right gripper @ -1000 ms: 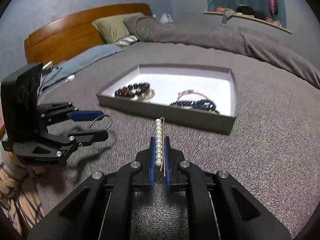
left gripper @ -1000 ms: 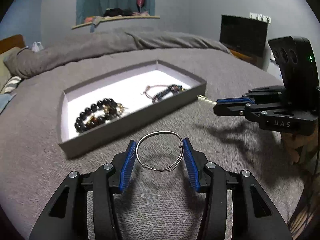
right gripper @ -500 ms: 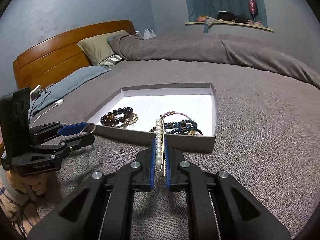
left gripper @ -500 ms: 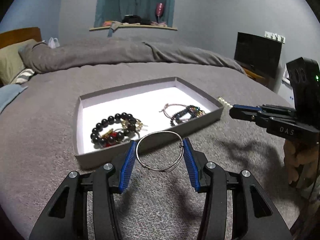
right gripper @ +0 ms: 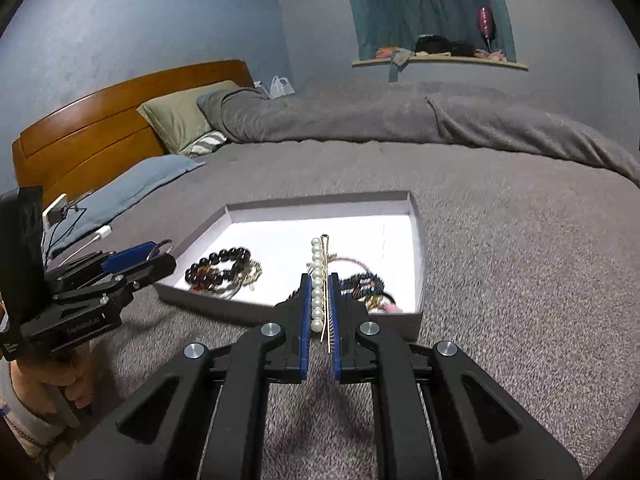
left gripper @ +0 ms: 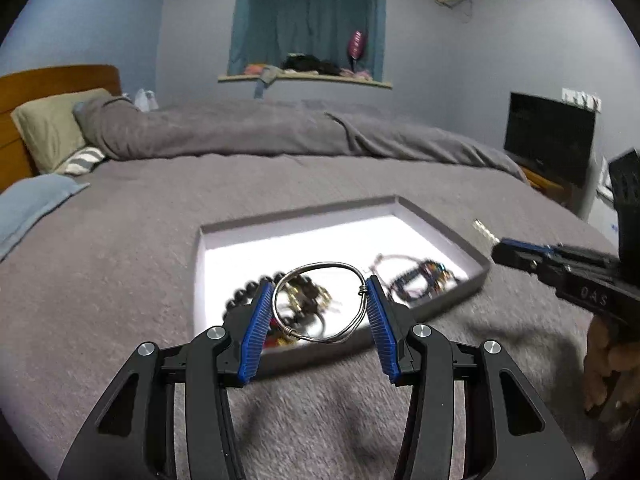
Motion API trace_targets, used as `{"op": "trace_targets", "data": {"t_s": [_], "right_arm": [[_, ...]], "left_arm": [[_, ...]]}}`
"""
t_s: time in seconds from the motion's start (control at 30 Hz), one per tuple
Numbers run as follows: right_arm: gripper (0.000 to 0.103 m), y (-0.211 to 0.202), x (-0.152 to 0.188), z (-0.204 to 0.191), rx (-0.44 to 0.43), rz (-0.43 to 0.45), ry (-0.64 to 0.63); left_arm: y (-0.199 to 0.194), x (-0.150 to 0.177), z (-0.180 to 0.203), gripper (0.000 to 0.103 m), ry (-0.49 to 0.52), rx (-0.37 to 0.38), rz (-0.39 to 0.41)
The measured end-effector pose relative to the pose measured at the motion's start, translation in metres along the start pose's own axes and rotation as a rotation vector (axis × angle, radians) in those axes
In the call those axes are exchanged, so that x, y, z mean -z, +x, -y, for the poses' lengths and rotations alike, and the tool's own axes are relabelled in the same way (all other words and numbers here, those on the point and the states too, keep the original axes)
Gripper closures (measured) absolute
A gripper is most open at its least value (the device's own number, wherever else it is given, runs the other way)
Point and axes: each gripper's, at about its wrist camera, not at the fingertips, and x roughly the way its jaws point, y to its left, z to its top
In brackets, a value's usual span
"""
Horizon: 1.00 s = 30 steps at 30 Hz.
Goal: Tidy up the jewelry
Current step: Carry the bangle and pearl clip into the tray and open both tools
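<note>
A shallow grey tray with a white floor [left gripper: 304,248] [right gripper: 280,236] lies on the grey bedspread. It holds a dark bead bracelet [right gripper: 218,266] [left gripper: 244,294] and a dark multicoloured bracelet [left gripper: 426,276] [right gripper: 362,282]. My left gripper [left gripper: 318,304] is shut on a silver wire bangle [left gripper: 320,266] and holds it over the tray's near edge; it also shows in the right wrist view [right gripper: 160,254]. My right gripper [right gripper: 320,292] is shut on a pearl hair pin [right gripper: 317,280], above the tray's near wall; its tip shows in the left wrist view [left gripper: 482,230].
The bed's rolled grey duvet [left gripper: 280,132] lies behind the tray, with pillows [right gripper: 180,114] and a wooden headboard [right gripper: 92,132] at the left. A blue cloth [right gripper: 132,184] with a cable lies near the headboard. A black screen [left gripper: 550,136] stands at the right.
Both grippers have moved forward toward the tray with their loads. The bangle now hangs over the tray's near edge and the pearl pin reaches over the tray's inside.
</note>
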Motion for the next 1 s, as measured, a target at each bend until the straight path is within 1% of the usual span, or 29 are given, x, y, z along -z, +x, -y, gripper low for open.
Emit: {"op": "trace_targets", "data": {"t_s": [0.07,0.2,0.3,0.43,0.53,0.7,0.8,1.0], "right_arm": [[0.095,0.002,-0.002,0.000,0.004,0.008,0.001],[0.095,0.015,-0.004,-0.002,0.009,-0.018,-0.005],[0.095,0.024,-0.008,-0.002,0.016,-0.021,-0.009],[0.095,0.037,-0.018,0.004,0.023,-0.025,0.004],[0.095,0.048,-0.022,0.013,0.028,-0.036,0.028],[0.095,0.067,-0.022,0.026,0.027,-0.080,0.069],[0.095,0.076,-0.021,0.032,0.028,-0.115,0.086],[0.095,0.086,-0.017,0.035,0.049,-0.152,0.094]], "left_arm": [[0.004,-0.004,-0.003,0.054,-0.012,-0.011,0.005],[0.022,-0.006,-0.007,0.054,-0.024,-0.010,-0.038],[0.030,-0.009,-0.009,0.054,-0.028,-0.011,-0.050],[0.038,-0.014,-0.013,0.054,-0.044,-0.009,-0.054],[0.051,-0.021,-0.015,0.054,-0.059,-0.003,-0.068],[0.081,-0.024,-0.017,0.054,-0.103,0.016,-0.128],[0.091,-0.022,-0.014,0.054,-0.092,0.011,-0.160],[0.102,-0.017,-0.013,0.054,-0.089,0.005,-0.213]]}}
